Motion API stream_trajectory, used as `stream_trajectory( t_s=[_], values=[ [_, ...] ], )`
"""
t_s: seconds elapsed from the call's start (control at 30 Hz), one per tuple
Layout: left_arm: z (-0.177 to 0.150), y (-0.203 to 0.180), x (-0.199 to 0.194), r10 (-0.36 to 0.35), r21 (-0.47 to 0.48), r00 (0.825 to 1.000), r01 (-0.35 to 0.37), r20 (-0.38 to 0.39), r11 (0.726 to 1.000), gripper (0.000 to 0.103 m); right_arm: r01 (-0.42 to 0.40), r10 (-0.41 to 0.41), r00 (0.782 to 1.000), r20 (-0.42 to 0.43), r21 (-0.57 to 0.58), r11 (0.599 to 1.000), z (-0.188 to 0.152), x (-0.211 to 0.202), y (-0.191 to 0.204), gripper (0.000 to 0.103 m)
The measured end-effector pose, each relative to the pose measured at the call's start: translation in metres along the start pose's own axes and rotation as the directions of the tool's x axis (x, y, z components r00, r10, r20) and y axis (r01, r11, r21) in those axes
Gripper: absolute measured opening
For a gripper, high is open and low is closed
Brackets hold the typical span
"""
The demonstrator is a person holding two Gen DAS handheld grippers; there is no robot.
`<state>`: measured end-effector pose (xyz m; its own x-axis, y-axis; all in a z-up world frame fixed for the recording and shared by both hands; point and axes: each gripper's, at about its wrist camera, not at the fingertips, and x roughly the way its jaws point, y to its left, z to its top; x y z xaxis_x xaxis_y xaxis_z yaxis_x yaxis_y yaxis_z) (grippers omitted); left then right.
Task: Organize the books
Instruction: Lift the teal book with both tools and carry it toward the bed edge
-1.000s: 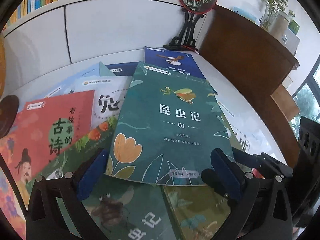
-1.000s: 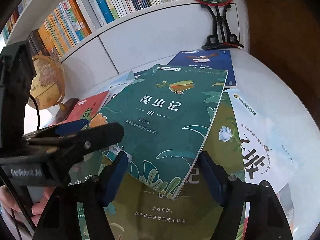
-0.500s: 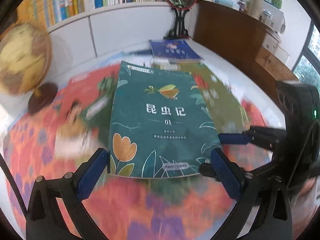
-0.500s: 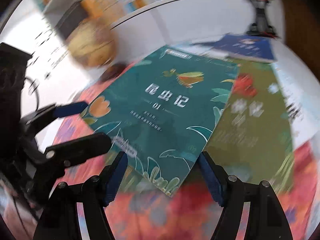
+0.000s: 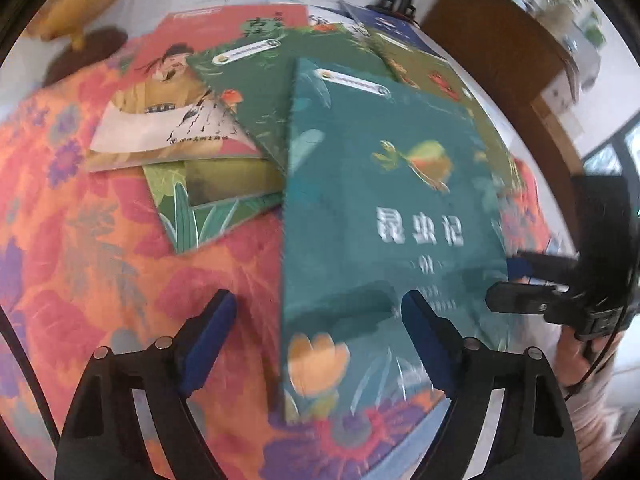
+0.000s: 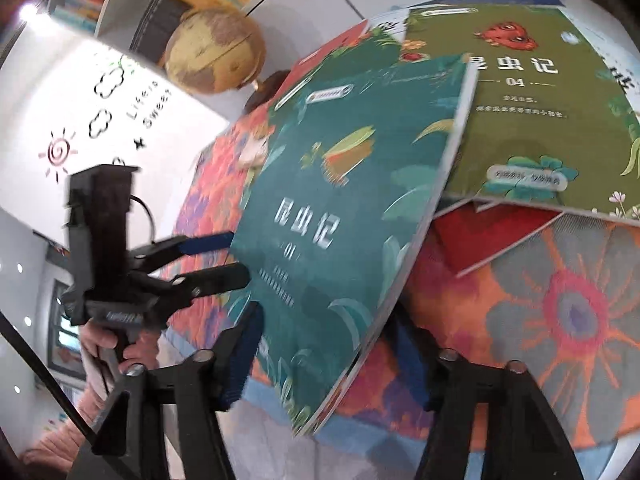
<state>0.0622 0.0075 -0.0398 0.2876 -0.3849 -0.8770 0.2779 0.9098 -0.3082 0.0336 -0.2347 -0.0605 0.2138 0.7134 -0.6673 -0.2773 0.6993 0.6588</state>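
Teal book 昆虫记 01 (image 6: 340,208): lifted, tilted over floral tablecloth (image 5: 100,240). Left gripper (image 5: 316,320): fingers spread wide. Right gripper (image 6: 328,344): clamped on its lower corner. Olive volume 04 (image 6: 540,92) lies behind, among other books.

A flowery cloth (image 5: 92,240) covered the table. Books lay on it in a messy pile: a red book (image 5: 160,92) and a green book (image 6: 532,120). A globe (image 6: 214,52) stood near them.
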Motion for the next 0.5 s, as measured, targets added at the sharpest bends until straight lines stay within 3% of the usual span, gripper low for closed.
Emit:
stream_trajectory(
  t_s=[0.07,0.17,0.27,0.33,0.37,0.5],
  values=[
    [0.005,0.002,0.000,-0.014,0.016,1.000,0.014,0.016,1.000,0.080,-0.009,0.009,1.000,0.005,0.040,0.999,0.004,-0.001,-0.008,0.027],
    [0.009,0.003,0.004,-0.016,0.044,0.999,0.015,0.038,0.999,0.079,-0.109,0.108,0.994,0.012,0.136,0.985,0.008,0.002,-0.028,0.020],
    [0.009,-0.004,0.009,0.018,0.088,0.998,-0.023,0.059,0.996,0.075,-0.134,0.132,0.991,0.021,0.142,0.981,0.006,0.000,-0.033,0.018],
    [0.007,-0.004,0.006,-0.002,0.078,0.998,-0.003,0.061,0.997,0.054,-0.103,0.100,0.994,0.034,0.119,0.988,0.004,-0.003,-0.027,0.019],
    [0.005,-0.007,0.005,-0.013,0.079,0.998,0.009,0.056,0.997,0.050,-0.077,0.073,0.996,0.042,0.104,0.992,0.002,-0.003,-0.021,0.020],
    [-0.007,-0.021,-0.010,0.048,0.154,0.993,-0.064,0.104,0.986,0.050,0.083,-0.085,0.994,0.073,0.027,0.996,-0.001,-0.009,0.009,0.020]
  ],
)
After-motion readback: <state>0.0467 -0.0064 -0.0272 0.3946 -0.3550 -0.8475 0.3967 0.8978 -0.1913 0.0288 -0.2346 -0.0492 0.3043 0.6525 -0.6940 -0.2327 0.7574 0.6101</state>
